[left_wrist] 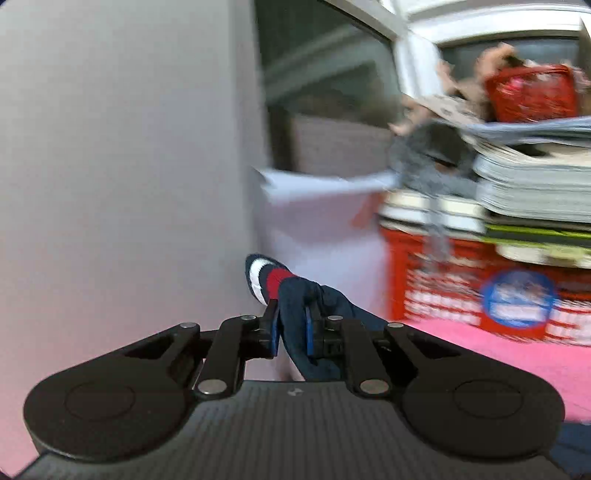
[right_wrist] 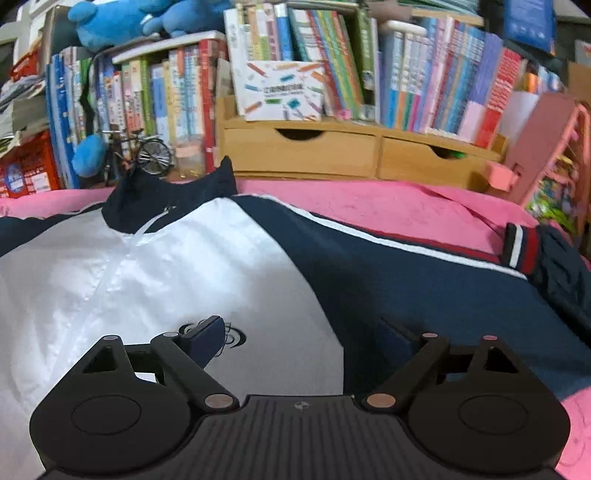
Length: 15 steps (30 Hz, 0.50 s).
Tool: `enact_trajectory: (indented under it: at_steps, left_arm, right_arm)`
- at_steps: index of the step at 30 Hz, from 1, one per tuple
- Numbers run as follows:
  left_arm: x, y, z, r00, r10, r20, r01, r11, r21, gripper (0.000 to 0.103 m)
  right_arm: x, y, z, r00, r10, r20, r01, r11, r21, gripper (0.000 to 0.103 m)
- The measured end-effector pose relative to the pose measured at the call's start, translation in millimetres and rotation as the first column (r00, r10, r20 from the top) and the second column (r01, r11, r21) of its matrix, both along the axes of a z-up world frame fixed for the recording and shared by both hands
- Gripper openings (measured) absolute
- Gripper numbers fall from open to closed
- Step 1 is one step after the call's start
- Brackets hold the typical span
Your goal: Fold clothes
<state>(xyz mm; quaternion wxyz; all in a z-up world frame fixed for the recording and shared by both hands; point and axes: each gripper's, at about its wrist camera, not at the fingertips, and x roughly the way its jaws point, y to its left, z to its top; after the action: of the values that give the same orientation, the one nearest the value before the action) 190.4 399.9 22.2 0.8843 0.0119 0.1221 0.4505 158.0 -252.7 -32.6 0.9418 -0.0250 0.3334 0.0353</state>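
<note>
The left claw (left_wrist: 291,325) was clenched on the jacket's left sleeve (left_wrist: 295,295), a fold of navy cloth pinched between its blue pads, with the striped cuff (left_wrist: 264,277) of navy, white and red sticking out past the fingertips. That sleeve was lifted clear of the pink sheet (left_wrist: 498,365), in front of a pale wall (left_wrist: 110,147). To the right, blurred, stood a red crate (left_wrist: 461,295) with a stack of papers (left_wrist: 535,184) on top and a red basket (left_wrist: 532,92) above that. In the right wrist view the jacket (right_wrist: 184,277) lay spread on the pink sheet (right_wrist: 388,206), its white front panel to the left, its navy collar (right_wrist: 166,199) standing up toward the far edge, and its navy right sleeve (right_wrist: 424,266), edged with white and red piping, running out to the right to a striped cuff (right_wrist: 521,251). The right claw (right_wrist: 306,339) was released, jaws wide apart with nothing between them, hovering over the jacket where white panel meets navy; its left finger (right_wrist: 207,339) was just above a small dark logo (right_wrist: 232,336). Behind the sheet were a blue plush toy (right_wrist: 107,22), a model bicycle (right_wrist: 140,151), rows of books (right_wrist: 332,55) and a wooden drawer unit (right_wrist: 332,151).
</note>
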Motion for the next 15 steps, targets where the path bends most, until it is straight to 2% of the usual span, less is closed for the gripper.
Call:
enact_trajectory:
  at_steps: [1,3,5,7,10,11,12,13,15]
  left_arm:
    - [-1.9,7.6,-1.1,0.999,0.033,-0.003,-0.033,0.999,-0.001,0.013]
    - [5.9,14.7,-13.6,0.993,0.058,-0.099,-0.058,0.998,0.007,0.014]
    - [16.1,5.5,-35.5,0.969,0.071,-0.236,-0.053,0.995,0.080,0.015]
    - [15.6,-6.7,-53.7,0.946,0.063,-0.318,-0.030,0.994,0.109,0.018]
    - [6.0,-9.9,-62.4,0.943,0.018,-0.333,-0.012,1.000,0.020,0.037]
    - [-1.7,-13.3,-60.6,0.946,0.020,-0.324,-0.015,1.000,0.019,0.050]
    - [-9.7,-16.9,-58.6,0.949,0.023,-0.314,-0.018,1.000,0.020,0.059]
    - [-17.8,-20.6,-56.7,0.952,0.026,-0.304,-0.021,1.000,0.020,0.074]
    - [-40.1,-33.8,-50.0,0.958,0.009,-0.287,0.005,0.999,0.050,0.077]
  right_arm:
    - [1.2,4.6,0.8,1.000,0.013,-0.002,-0.013,1.000,0.002,0.089]
    - [3.1,14.9,2.0,0.999,0.046,-0.002,-0.046,0.999,0.004,0.089]
    - [4.8,25.6,2.9,0.996,0.084,-0.002,-0.084,0.996,0.005,0.089]
    - [7.0,35.7,3.1,0.991,0.132,-0.006,-0.132,0.991,-0.002,0.089]
    - [11.6,46.9,4.2,0.982,0.187,-0.001,-0.187,0.982,-0.010,0.088]
    - [13.9,49.8,4.8,0.979,0.202,0.002,-0.202,0.979,-0.009,0.086]
    - [17.2,51.3,4.9,0.978,0.209,0.000,-0.209,0.978,-0.008,0.075]
    - [23.1,49.3,4.0,0.980,0.199,-0.012,-0.199,0.980,-0.007,0.064]
    - [35.5,37.3,1.0,0.987,0.157,-0.021,-0.156,0.988,0.008,0.062]
